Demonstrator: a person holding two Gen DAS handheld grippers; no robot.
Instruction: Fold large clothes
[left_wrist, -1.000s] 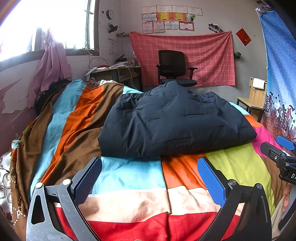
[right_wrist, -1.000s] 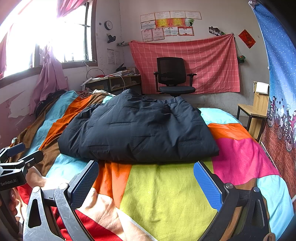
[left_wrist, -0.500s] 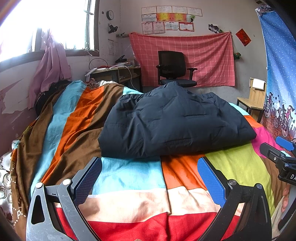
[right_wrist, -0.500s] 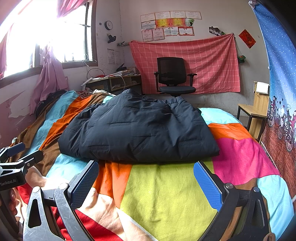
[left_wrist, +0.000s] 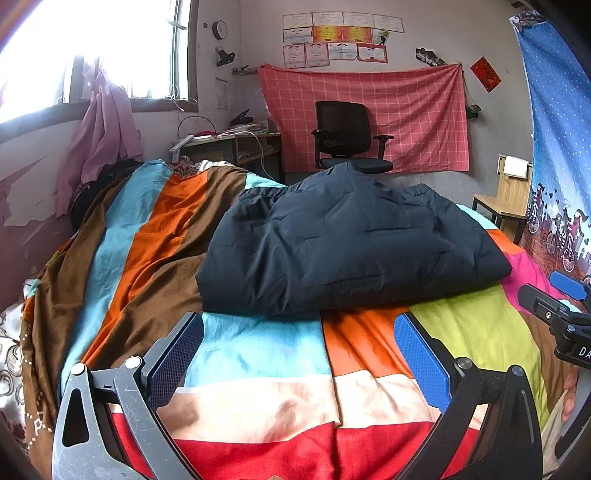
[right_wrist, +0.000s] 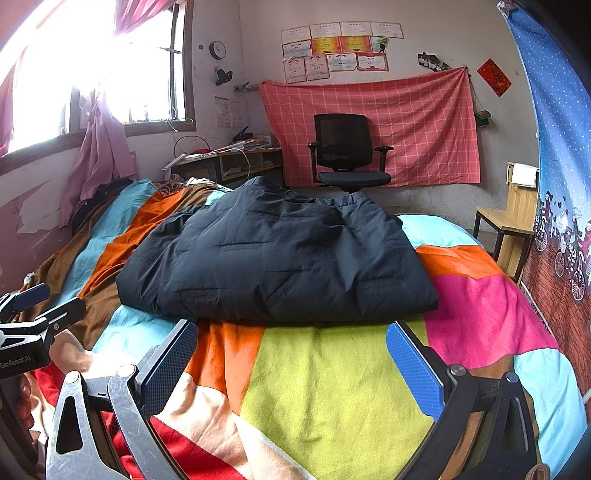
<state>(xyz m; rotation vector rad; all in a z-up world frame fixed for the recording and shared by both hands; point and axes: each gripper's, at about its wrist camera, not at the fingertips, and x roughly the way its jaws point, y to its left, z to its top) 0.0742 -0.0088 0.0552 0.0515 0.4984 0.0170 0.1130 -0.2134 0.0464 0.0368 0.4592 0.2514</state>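
One dark jacket (left_wrist: 351, 243), one bedspread (left_wrist: 258, 354), two chairs.

Multicolour patchwork bedspread (left_wrist: 258, 354) covers bed. Far wall: red checked cloth (left_wrist: 369, 110) hung, certificates (left_wrist: 332, 40) above it, black office chair (left_wrist: 347, 136) in front. Cluttered desk (left_wrist: 229, 146) far left under window (left_wrist: 92, 55), pink curtain (left_wrist: 103, 136) beside. Wooden chair (right_wrist: 513, 218) far right, blue patterned hanging (right_wrist: 554, 147) right.
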